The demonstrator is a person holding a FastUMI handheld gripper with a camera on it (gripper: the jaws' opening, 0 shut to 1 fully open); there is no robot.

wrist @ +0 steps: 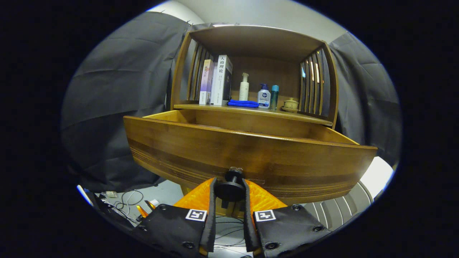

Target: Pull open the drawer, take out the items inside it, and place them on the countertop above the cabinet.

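The wooden drawer (247,157) of the cabinet stands pulled out toward me, its front panel just ahead of the fingers. My gripper (230,186) is shut on the drawer's round dark knob (230,189), one finger pressing on each side. The drawer's inside is hidden behind its front panel; I see its side walls and back wall only. Above it runs the countertop (308,117), a wooden shelf board under the cabinet's hutch.
On the countertop stand two books (217,80), a folded blue cloth (243,103), a white pump bottle (244,87), a blue-capped bottle (264,96), a slim teal bottle (274,96) and a small lidded cup (290,104). Cables (127,200) lie on the floor at the lower left.
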